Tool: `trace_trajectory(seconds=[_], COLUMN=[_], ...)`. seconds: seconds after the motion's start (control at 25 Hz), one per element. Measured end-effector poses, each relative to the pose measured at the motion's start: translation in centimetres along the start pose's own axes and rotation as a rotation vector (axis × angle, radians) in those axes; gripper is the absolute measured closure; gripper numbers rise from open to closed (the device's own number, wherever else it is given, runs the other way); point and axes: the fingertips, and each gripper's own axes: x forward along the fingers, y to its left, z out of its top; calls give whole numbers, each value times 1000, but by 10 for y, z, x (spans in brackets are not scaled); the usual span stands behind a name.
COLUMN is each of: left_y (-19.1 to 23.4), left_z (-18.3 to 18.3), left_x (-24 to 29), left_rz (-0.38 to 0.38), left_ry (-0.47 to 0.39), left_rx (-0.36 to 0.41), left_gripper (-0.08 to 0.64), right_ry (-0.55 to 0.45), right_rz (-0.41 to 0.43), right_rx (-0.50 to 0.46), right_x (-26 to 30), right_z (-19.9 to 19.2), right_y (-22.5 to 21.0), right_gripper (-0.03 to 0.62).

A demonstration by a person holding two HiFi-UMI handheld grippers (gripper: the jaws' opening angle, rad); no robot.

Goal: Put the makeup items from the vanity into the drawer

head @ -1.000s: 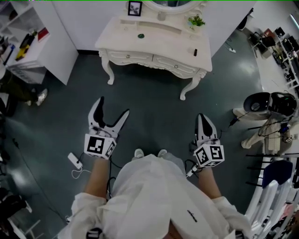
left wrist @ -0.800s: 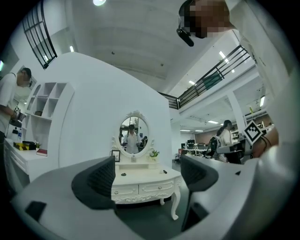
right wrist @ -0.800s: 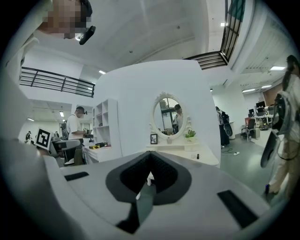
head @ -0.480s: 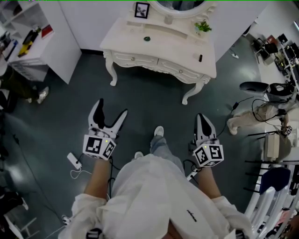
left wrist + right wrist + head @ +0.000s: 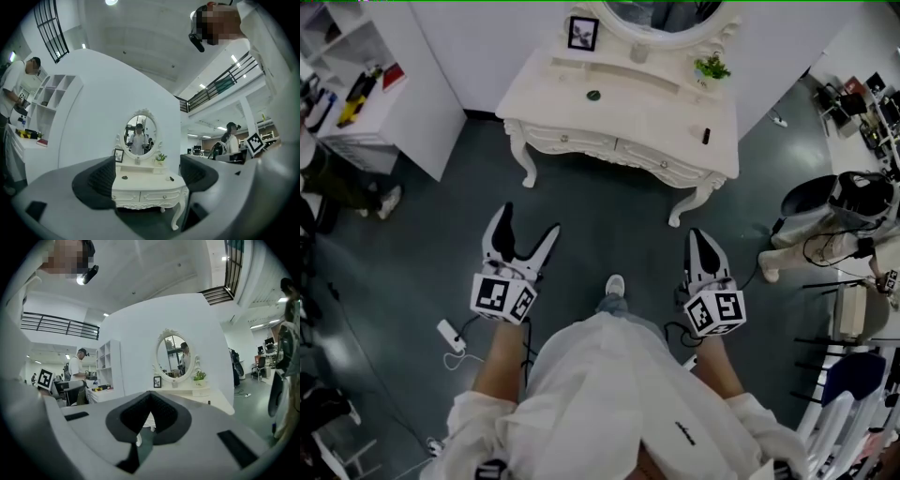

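1. Grippers: the left gripper [image 5: 529,225] has its jaws spread wide with nothing between them. The right gripper [image 5: 701,239] is clenched and empty. Both sit in the lower half of the frame, well apart from the vanity [image 5: 628,117] at top centre.
2. Task items: a small round dark item [image 5: 593,95] lies on the vanity top, left of centre. A slim dark tube [image 5: 706,136] sits near the right edge; upright or lying cannot be told. The left drawer [image 5: 581,142] and right drawer [image 5: 649,157] are closed.
3. Risk: the tube is near the edge. A sideways nudge would likely send it to the floor [image 5: 609,220].
4. Risk: the round item looks flat, so the jaws may skid over it.
5. Risk: the drawer knobs are small, and a clenched right gripper cannot catch one.
6. Surface: a white top with a raised back ledge carrying a picture frame [image 5: 582,33] and a plant [image 5: 711,67], below a mirror [image 5: 670,11].
7. Room: dark grey floor, a white shelf unit [image 5: 384,108] at upper left, and a power strip [image 5: 450,330] at lower left.
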Motion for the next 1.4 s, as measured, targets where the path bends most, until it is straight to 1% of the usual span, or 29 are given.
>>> trace_trajectory(seconds=[0.2, 0.36, 0.56, 0.76, 0.92, 1.24, 1.4], left_y=[-6, -9, -12, -21, -25, -11, 2], left_z=[1, 2, 1, -1, -7, -20, -27], left_x=[66, 113, 163, 197, 212, 225, 249], left_rz=[-10, -7, 19, 42, 50, 60, 52], left_ry=[6, 9, 15, 7, 17, 45, 49], left_rx=[11, 22, 29, 37, 34, 39, 27], left_gripper=[152, 152, 153, 153, 153, 153, 153], right_ry=[11, 8, 5, 1, 9, 25, 18], right_rz=[6, 28, 62, 107, 128, 155, 134], right_rx=[10, 11, 22, 20, 33, 8, 67], right_x=[40, 73, 110, 136, 151, 176, 195], right_z=[8, 17, 26, 30, 28, 20, 21], right_y=[-45, -78, -115, -144, -153, -153, -163], right_gripper=[574, 574, 574, 574, 574, 574, 574])
